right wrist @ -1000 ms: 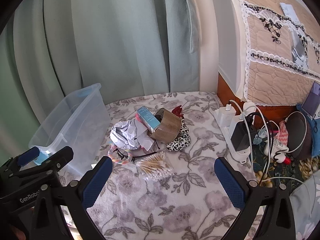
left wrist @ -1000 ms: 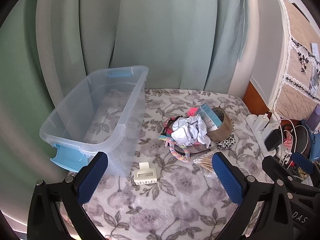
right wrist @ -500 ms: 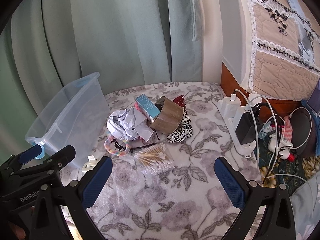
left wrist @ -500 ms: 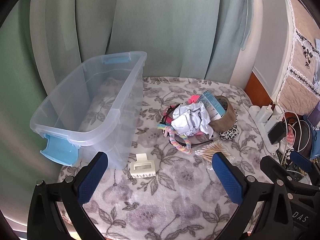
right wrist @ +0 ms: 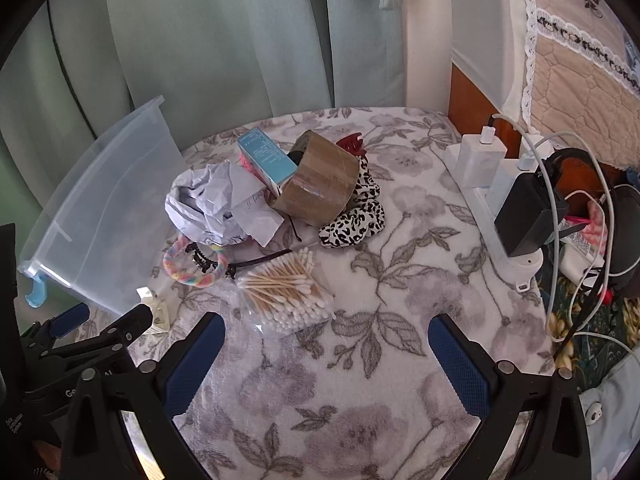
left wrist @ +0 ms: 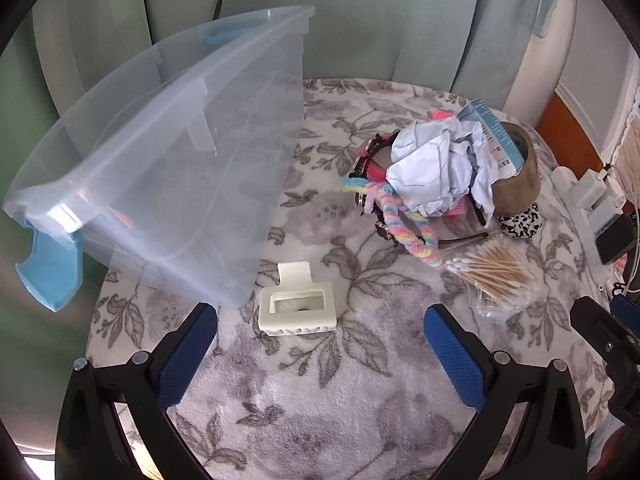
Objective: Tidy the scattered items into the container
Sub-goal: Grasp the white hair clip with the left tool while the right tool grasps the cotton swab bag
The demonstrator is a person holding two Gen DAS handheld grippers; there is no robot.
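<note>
The clear container (left wrist: pixel 168 168) stands at the left edge of the floral-covered worktop (left wrist: pixel 320 400), with the cream hair clip (left wrist: pixel 297 307) just beside its near corner. Crumpled paper (right wrist: pixel 208 204), a tape roll (right wrist: pixel 320 184), a pastel scrunchie (right wrist: pixel 188 268) and cotton swabs (right wrist: pixel 286 292) cluster mid-worktop. The left gripper (left wrist: pixel 320 356) and right gripper (right wrist: pixel 326 364) hover with jaws apart, holding nothing.

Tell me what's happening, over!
Both grippers, left and right, open, empty. Cream hair clip nearest left; clear bin beside it. Nothing blocking.
</note>
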